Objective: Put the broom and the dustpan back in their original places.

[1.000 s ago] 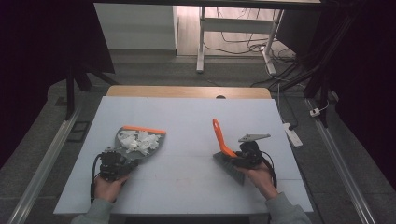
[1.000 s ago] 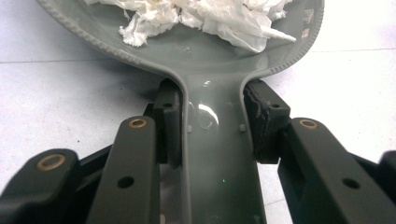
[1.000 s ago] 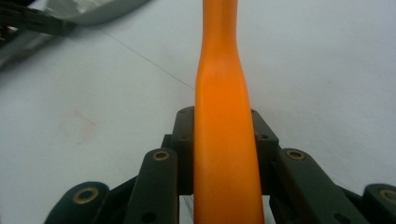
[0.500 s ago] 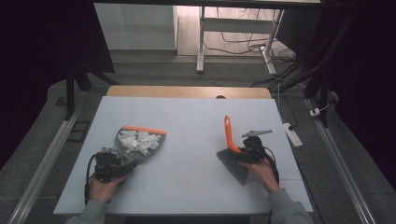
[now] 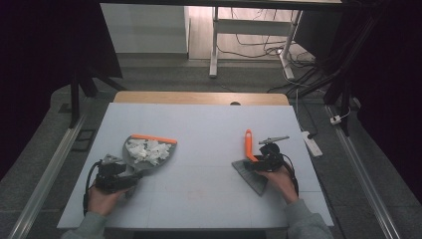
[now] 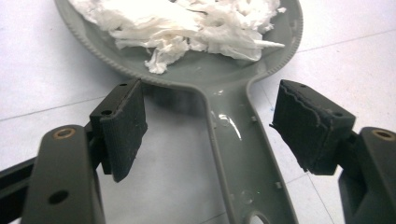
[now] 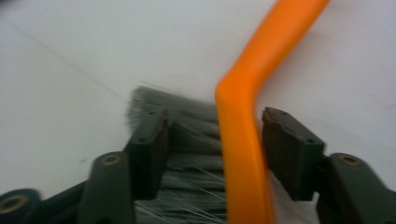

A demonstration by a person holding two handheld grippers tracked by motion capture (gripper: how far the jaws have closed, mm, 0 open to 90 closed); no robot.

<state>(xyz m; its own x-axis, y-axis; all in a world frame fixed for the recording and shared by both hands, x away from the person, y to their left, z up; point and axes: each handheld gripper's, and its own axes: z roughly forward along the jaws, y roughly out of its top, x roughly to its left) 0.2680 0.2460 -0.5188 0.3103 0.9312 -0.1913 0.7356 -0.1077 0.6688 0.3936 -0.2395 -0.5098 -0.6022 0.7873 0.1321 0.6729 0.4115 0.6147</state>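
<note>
Your grey dustpan (image 5: 149, 154) lies flat on the counter (image 5: 209, 129) at about 9 o'clock from its middle, heaped with torn white paper scraps (image 5: 148, 149), an orange strip (image 5: 154, 139) along its far lip. Its handle (image 6: 243, 154) runs back toward you, at 6 o'clock of the pan. In the left gripper view that handle passes between the two black jaws with bare counter showing on either side — your left gripper (image 6: 210, 133) stands open around it, pads (image 6: 122, 126) clear of the plastic.

Over at 3 o'clock, your right hand (image 5: 278, 179) brings the right gripper (image 7: 212, 151) to the brush (image 5: 251, 172). Its orange handle (image 7: 247, 121) rises between the jaws, bending toward 1 o'clock, and the grey bristles (image 7: 182, 140) sit behind the left pad. There is a gap between that pad and the handle, so the right gripper is open, not clamped — the right pad sits just beside the handle. From the high view the brush head lies on the counter with the orange handle pointing to 12 o'clock.
</note>
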